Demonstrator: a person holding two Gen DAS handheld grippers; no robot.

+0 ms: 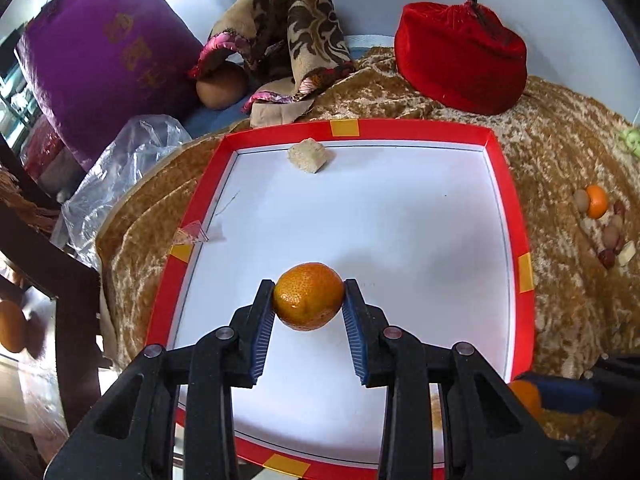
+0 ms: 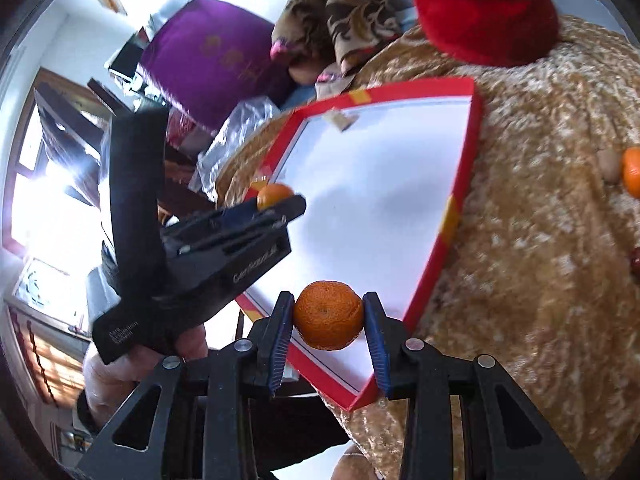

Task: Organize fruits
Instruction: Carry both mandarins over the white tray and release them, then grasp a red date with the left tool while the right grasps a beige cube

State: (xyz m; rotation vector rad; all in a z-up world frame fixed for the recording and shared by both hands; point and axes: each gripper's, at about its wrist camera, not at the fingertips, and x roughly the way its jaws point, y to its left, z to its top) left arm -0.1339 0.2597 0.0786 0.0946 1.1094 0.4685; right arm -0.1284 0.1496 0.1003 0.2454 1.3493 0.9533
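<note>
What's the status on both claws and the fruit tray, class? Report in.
Left claw shut on one orange, over the red-rimmed tray. Right claw shut on a second orange, at the tray's near corner. Tray floor holds only a pale chunk.

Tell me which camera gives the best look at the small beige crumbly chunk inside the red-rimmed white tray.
Left wrist view: the beige crumbly chunk sits sharp and unobstructed against the far rim of the red-rimmed white tray. The right wrist view shows it only small, blurred and distorted.
</note>
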